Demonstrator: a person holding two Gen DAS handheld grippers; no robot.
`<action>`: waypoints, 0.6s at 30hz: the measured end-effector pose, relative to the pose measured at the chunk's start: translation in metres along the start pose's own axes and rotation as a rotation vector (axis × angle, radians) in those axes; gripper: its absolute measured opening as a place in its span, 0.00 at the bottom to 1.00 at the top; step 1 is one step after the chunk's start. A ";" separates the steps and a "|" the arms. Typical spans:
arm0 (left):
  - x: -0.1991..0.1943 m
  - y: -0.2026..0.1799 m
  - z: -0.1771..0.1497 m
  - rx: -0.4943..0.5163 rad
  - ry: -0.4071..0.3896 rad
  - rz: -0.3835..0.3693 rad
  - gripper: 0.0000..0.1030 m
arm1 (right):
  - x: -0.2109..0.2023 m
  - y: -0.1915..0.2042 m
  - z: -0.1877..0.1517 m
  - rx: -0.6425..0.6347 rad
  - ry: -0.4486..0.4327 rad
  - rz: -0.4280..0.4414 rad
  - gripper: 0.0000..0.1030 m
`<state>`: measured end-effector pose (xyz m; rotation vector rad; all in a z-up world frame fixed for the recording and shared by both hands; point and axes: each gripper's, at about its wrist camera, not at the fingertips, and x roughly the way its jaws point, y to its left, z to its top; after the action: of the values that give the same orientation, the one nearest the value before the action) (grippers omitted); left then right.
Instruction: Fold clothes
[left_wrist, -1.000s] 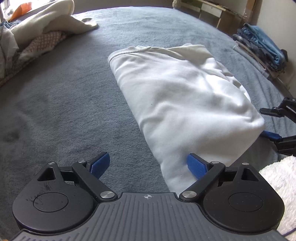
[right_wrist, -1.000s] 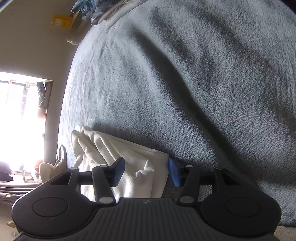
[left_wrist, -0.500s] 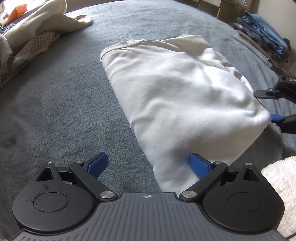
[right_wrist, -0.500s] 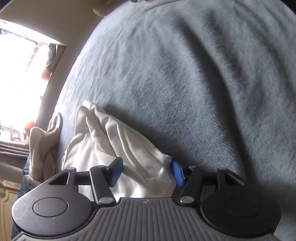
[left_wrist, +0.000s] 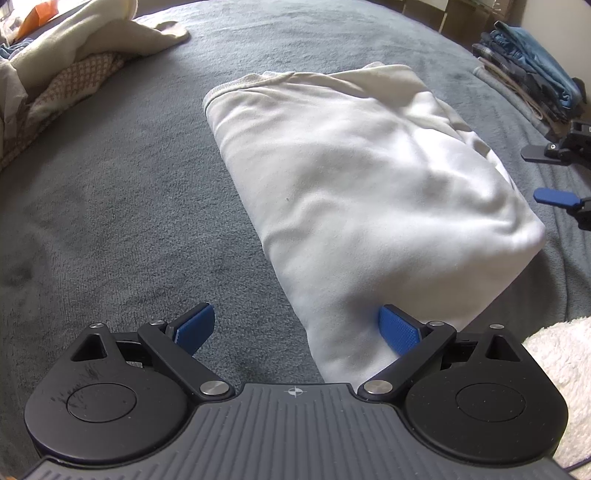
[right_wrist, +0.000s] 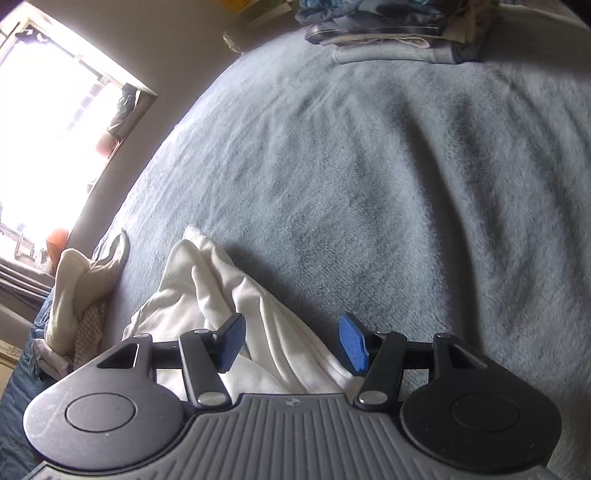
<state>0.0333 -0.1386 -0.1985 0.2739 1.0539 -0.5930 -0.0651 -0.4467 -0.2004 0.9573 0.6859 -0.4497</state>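
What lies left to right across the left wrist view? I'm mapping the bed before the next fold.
Heap of unfolded laundry → bare grey blanket → folded white garment → right gripper, with the stack of folded clothes beyond it.

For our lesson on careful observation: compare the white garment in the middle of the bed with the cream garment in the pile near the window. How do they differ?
The white garment is folded into a neat block; the cream garment lies crumpled. The white garment sits alone on the grey bedcover; the cream garment drapes over a patterned cloth in a pile. The white one is brighter, the cream one yellower. Both are soft, pale fabric lying on the same bedcover.
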 end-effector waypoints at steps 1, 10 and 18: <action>0.000 0.000 0.000 0.000 0.000 0.001 0.94 | 0.003 0.002 0.002 -0.009 0.001 0.001 0.58; -0.001 0.003 -0.003 -0.004 -0.009 -0.023 0.95 | 0.051 -0.009 0.010 -0.001 0.084 0.003 0.59; -0.024 0.055 -0.006 -0.158 -0.226 -0.226 0.97 | 0.054 -0.018 0.025 0.013 0.131 0.159 0.64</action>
<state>0.0527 -0.0832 -0.1842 -0.0517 0.9124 -0.7205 -0.0293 -0.4801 -0.2393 1.0516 0.7194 -0.2525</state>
